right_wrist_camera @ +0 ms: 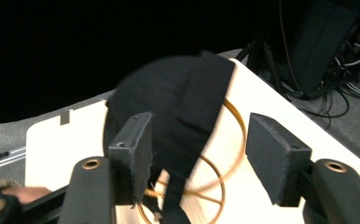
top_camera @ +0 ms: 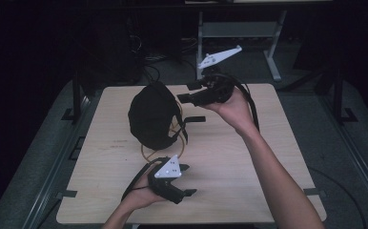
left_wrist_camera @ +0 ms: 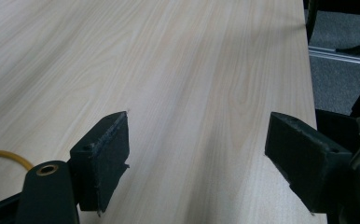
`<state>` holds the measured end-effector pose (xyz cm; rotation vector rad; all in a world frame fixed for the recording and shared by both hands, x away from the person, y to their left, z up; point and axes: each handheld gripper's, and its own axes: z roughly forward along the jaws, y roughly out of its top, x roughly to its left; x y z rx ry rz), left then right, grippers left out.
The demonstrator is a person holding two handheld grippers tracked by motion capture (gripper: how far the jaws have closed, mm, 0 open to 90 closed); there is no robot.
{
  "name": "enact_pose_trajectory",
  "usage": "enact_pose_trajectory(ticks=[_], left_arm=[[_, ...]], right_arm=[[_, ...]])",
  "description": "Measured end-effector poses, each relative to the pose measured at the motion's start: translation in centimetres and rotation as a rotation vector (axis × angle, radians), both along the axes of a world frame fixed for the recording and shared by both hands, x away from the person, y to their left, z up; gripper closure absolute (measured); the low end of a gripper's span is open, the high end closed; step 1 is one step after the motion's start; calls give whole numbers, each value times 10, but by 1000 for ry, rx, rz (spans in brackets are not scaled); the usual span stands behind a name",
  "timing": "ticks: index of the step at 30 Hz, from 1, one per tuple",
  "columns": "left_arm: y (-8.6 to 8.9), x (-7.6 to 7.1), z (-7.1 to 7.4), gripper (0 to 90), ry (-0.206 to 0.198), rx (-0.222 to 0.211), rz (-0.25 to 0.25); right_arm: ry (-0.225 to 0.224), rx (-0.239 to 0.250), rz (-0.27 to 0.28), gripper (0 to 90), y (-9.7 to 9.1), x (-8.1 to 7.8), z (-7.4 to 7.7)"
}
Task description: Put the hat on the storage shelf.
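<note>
- Table (top_camera: 249, 157), pale wood under dim light, carries the black cap (top_camera: 151, 117), which sits left of centre toward the far edge with a loop of yellow cord (top_camera: 146, 153) spilling out from beneath it on my side.
- Near the front edge, my left tool (top_camera: 186, 180) hovers low with its jaws wide apart and nothing between them; its own camera looks along them at bare wood, the cord at the lower left corner of that view.
- At centre, the cap stands domed and soft, a dark strap (top_camera: 195, 119) trailing off its right side toward my other hand.
- To the right, my right tool (top_camera: 186, 93) is raised over the far side of the table and aimed at the cap, jaws parted and gripping nothing; its own view shows the cap (right_wrist_camera: 178, 107) just past the pads, blurred.
- To do this step well, I judge I should slow the approach, pinch a fold of fabric or the strap rather than the cord, and keep the left tool ready to steady the cap should it slide.
</note>
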<state>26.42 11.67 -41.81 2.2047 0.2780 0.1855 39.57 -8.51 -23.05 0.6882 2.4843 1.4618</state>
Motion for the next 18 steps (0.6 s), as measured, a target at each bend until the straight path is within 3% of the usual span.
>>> enact_pose_trajectory(ticks=[8,18], left_arm=[[1,1,0,217,-6,-11,14],[2,3,1,218,5,-17,17]], right_arm=[[32,38,-35,316,-36,-9,-18],[48,44,-60,257,-61,-18,-33]])
